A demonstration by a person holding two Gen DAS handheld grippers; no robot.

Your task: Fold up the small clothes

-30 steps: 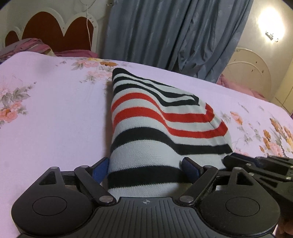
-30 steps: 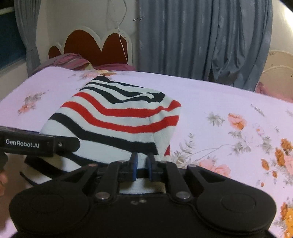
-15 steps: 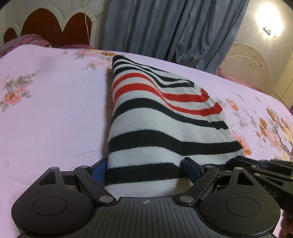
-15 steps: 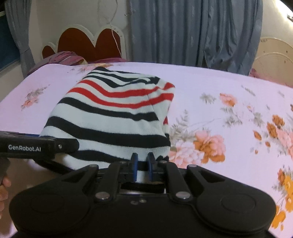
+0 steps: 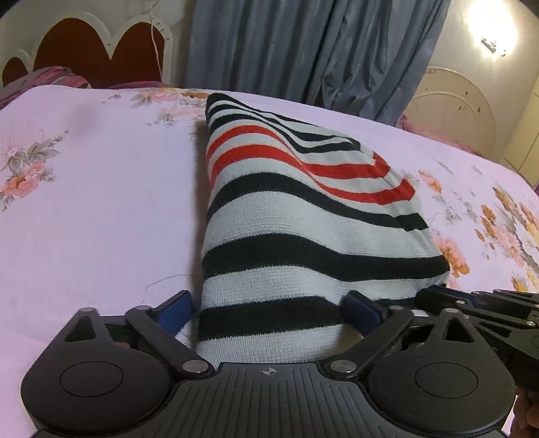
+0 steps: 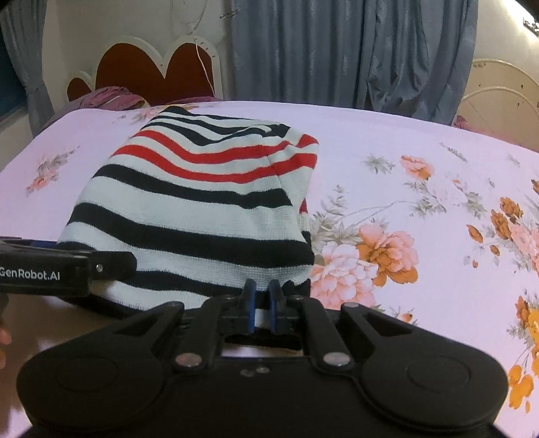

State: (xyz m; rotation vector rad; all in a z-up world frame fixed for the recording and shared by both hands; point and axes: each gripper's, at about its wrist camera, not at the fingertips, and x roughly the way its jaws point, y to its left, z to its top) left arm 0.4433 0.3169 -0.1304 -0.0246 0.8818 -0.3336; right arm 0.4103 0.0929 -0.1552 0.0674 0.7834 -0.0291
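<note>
**Q:** From the left wrist view, where did the garment lie from your gripper?

**A:** Straight ahead. The striped knit top (image 5: 296, 215) ran away from my left gripper (image 5: 269, 311) with its long axis toward the bed's head end, where the headboard (image 5: 84, 50) stood. Its near hem sat between my fingers, which were spread wide with the cloth lying loose between the blue pads (image 5: 177, 308); I was gripping nothing. The far part of the garment looked doubled over, the red stripes curving back on themselves. The right gripper (image 5: 478, 303) showed at the right edge, just beside the hem's right corner.

**Q:** And the right wrist view?

**A:** There my right gripper (image 6: 262, 303) was clamped on the near right corner of the top (image 6: 202, 209), with its fingers nearly together and a strip of white knit pinched between them. The left gripper (image 6: 67, 269) reached in from the left, against the hem's left side. Both were at the near hem, so I judged that neither was nearer; the right alone had a hold.

**Q:** The surface and the room?

**A:** A bed under a pink floral sheet (image 6: 421, 202), soft, so I judged cloth would drag rather than slide. The garment lay nearer the bed's left side. Grey curtains (image 6: 337, 50) hung behind, a wall lamp (image 5: 492, 30) glowed at upper right.
</note>
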